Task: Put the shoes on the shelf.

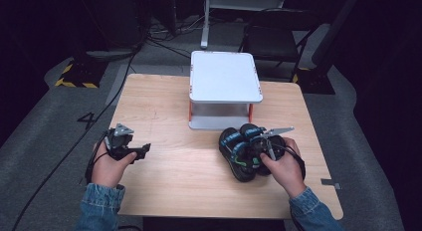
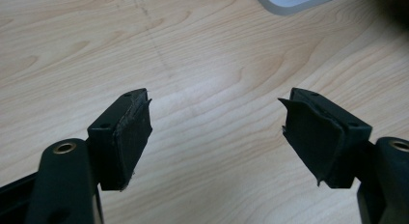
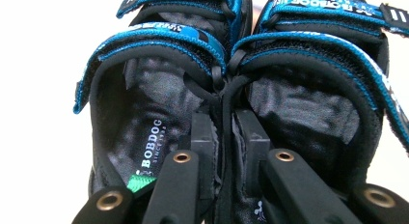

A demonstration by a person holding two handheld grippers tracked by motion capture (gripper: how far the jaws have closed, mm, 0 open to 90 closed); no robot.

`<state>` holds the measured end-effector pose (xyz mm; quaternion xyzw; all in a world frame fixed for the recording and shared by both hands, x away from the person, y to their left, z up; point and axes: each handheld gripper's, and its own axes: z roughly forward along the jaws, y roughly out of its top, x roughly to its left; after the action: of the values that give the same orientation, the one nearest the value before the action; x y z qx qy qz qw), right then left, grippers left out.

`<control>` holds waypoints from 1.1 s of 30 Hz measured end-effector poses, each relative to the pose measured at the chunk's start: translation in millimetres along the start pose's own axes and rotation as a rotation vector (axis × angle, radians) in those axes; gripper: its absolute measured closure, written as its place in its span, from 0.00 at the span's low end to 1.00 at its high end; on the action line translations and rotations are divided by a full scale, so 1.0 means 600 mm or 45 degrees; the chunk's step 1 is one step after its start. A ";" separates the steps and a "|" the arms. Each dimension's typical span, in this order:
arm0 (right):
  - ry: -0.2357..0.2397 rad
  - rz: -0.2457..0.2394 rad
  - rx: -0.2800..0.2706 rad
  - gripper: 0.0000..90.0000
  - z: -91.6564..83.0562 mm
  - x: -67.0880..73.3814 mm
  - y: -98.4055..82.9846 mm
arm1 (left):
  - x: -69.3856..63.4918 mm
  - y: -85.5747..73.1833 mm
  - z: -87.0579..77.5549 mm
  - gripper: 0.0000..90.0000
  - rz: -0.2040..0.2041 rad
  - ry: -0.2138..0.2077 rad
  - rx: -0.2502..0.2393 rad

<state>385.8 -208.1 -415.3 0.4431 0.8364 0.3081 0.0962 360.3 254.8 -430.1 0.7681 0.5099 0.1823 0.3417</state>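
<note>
**Caller:** Jaws first. Your right gripper [image 3: 222, 137] has them pressed together on the two inner walls of the pair of shoes [image 3: 231, 89], one jaw down inside each shoe, and the two collars are pinched side by side between the pads. That is a firm clamp, both shoes in one bite.

**Spotter:** And your left gripper [image 2: 214, 132]?

**Caller:** Wide apart. From its own camera you can see both black pads [image 2: 130, 137] with nothing but bare wood of the table [image 2: 202, 55] between them. Nothing held, nothing touched.

**Spotter:** Where do you have the shoes from above?

**Caller:** From the high view the pair of shoes [image 1: 238, 151] sits at the right half of the table [image 1: 164, 106], just in front of the white two-level stand [image 1: 225, 76], near its lower shelf. Whether the soles are on the wood or just off it, I cannot tell from up there. Your right hand [image 1: 283, 166] is wrapped round the right gripper [image 1: 259, 144] behind the heels, its grey plate tilted over the shoes.

**Spotter:** And the shoes themselves?

**Caller:** Black, with blue-edged straps and a green tab at the heel lining; "BOBDOG" is printed on the insole of the one at the left of the right gripper view. Toes point away from you, toward the stand.

**Spotter:** Left side?

**Caller:** Your left hand [image 1: 112, 164] holds the left gripper [image 1: 142, 150] low at the table's left edge, well apart from the shoes, jaws pointing toward them across the bare wood.
</note>
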 end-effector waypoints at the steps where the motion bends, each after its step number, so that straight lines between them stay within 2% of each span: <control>1: 0.001 -0.003 -0.020 0.89 0.000 0.001 0.008 | 0.003 -0.006 -0.006 0.28 -0.010 0.011 -0.002; 5: 0.028 0.004 -0.116 0.89 0.014 0.006 0.053 | 0.011 -0.023 -0.024 0.28 -0.038 0.041 -0.002; 11: 0.016 0.027 -0.158 0.89 0.062 0.006 0.109 | 0.021 -0.042 -0.038 0.28 -0.069 0.071 -0.007; 20: -0.098 0.084 -0.209 0.89 0.138 0.004 0.167 | 0.028 -0.050 -0.042 0.28 -0.084 0.075 -0.004; 27: -0.201 0.119 -0.251 0.89 0.178 0.012 0.193 | 0.027 -0.046 -0.037 0.28 -0.079 0.055 -0.005; 33: -0.267 0.088 -0.316 0.88 0.192 0.021 0.202 | 0.029 -0.044 -0.033 0.28 -0.071 0.044 -0.003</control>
<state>511.1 -97.9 -431.9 0.4860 0.7616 0.3642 0.2262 337.5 284.0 -436.2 0.7500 0.5366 0.1867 0.3388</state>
